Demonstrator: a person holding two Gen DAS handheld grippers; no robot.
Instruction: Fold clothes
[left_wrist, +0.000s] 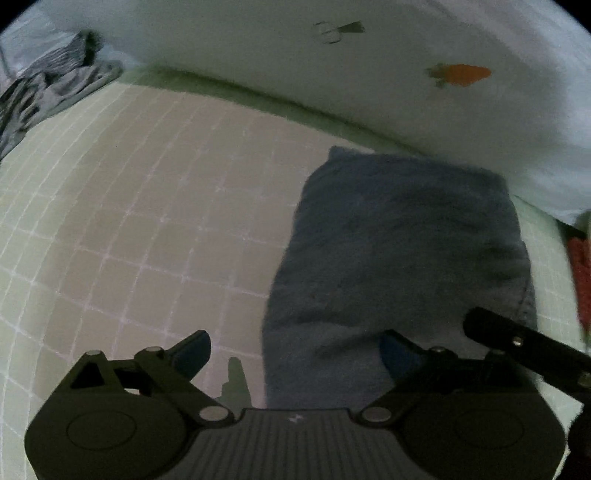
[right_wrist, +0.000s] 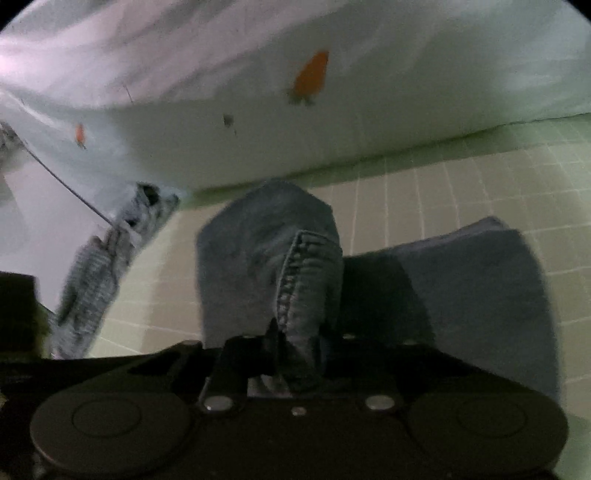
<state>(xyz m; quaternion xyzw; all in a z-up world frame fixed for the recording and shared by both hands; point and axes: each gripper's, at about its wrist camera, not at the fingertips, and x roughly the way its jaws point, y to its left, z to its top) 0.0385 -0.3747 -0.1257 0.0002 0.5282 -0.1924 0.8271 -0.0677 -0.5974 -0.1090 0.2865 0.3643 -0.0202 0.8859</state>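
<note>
Left wrist view: my left gripper (left_wrist: 295, 354) is hanging with its fingers (left_wrist: 192, 354) spread wide and nothing between them, over the pale green checked sheet (left_wrist: 129, 221) of the bed. A folded blue-grey cloth (left_wrist: 399, 258) is lying flat on the sheet in the centre right of the frame, its near edge running down between my spread fingers; I cannot tell whether the right-hand finger is touching it. A black part of the other gripper is poking in at the lower right. A white cover with carrot prints (left_wrist: 461, 74) is filling the top of the frame, a grey striped garment (left_wrist: 48, 85) is bunched in the upper left, and something red (left_wrist: 580, 269) is showing at the right edge, too blurred to name.

In the right wrist view, my right gripper (right_wrist: 299, 354) is clenching a pair of jeans (right_wrist: 269, 258), its fingers pinched on a stitched seam at the lower centre, the denim rising in a bunched fold up the middle of the frame. The folded blue-grey cloth (right_wrist: 487, 280) is lying just beside the jeans on the right, on the checked sheet (right_wrist: 461, 184). The striped garment (right_wrist: 92, 280) is trailing down the left side, and the carrot-print cover (right_wrist: 314, 77) is spanning the top.
</note>
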